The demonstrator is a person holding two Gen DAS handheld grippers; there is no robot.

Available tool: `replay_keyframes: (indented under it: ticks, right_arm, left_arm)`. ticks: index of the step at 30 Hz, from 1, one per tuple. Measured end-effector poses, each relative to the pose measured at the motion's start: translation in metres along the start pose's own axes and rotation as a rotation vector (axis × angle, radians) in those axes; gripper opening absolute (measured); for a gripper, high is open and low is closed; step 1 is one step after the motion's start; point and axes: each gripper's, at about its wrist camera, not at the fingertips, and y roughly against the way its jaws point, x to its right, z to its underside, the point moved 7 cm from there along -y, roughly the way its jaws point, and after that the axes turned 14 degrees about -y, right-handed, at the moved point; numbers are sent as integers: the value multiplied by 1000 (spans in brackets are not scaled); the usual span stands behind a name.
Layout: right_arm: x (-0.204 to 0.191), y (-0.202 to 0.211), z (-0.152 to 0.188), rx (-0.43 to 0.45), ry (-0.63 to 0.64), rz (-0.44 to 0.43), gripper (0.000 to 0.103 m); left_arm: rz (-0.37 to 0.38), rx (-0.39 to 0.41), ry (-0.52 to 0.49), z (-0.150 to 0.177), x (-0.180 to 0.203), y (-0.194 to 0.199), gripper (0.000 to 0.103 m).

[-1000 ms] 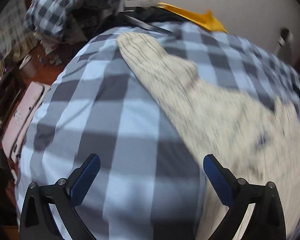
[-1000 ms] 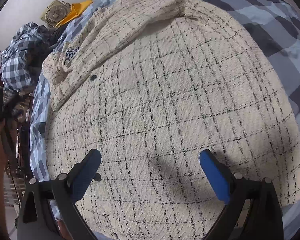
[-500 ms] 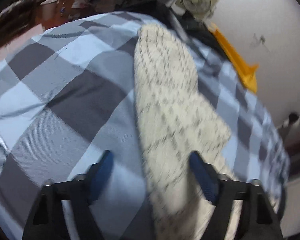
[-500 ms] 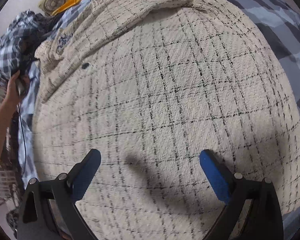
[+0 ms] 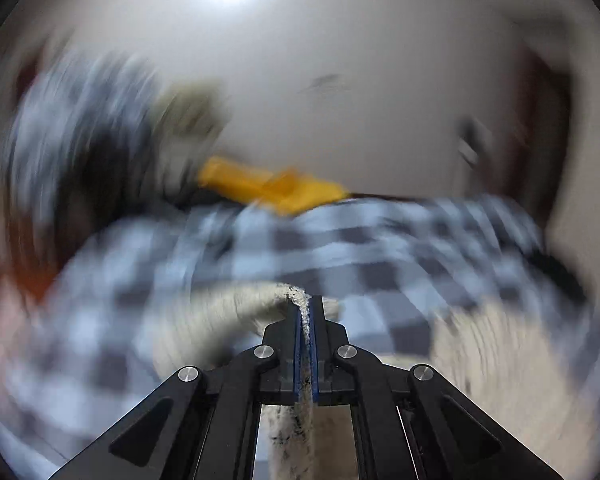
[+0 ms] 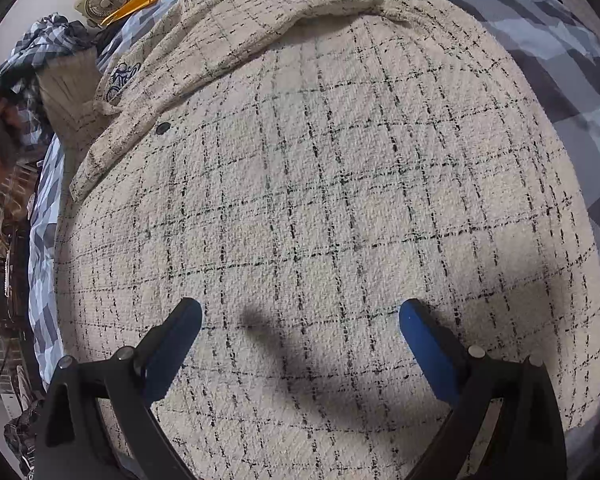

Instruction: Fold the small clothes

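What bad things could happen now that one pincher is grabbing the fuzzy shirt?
1. The left gripper has just closed on only a thin edge of the cream plaid shirt; that narrow bite could slip out when pulled.
2. The right gripper hangs open above the shirt and pins nothing, so a pull might drag the whole shirt across the checkered bedsheet instead of folding it.
3. The left view is blurred, so the fold may land crooked.
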Motion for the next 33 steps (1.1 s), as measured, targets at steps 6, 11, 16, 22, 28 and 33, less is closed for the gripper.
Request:
replay_keyframes:
  ticks: [6,11,16,22,28,33]
  right_arm:
    - [11,12,-6,-5,-41,-45,97]
    - [47,21,-18,15,-142,-34,97]
    - [58,29,-20,42,-181,-44,97]
    - [43,45,-13,87,-109,-79,97]
    - [34,50,-2,141,-41,-73,97]
    - [-19,47,-6,67,5,-92,98]
  left_arm:
    - [504,-360,-298,96,221,58,5]
    - [379,-430,-135,136,199,86,5]
    - [77,-293,-149,101,115,154,5]
    - [159,-269,-13,99,52,213,5]
    - [226,-196,-196,115,67,249,5]
    - [247,-174,-74,120,37,235,5]
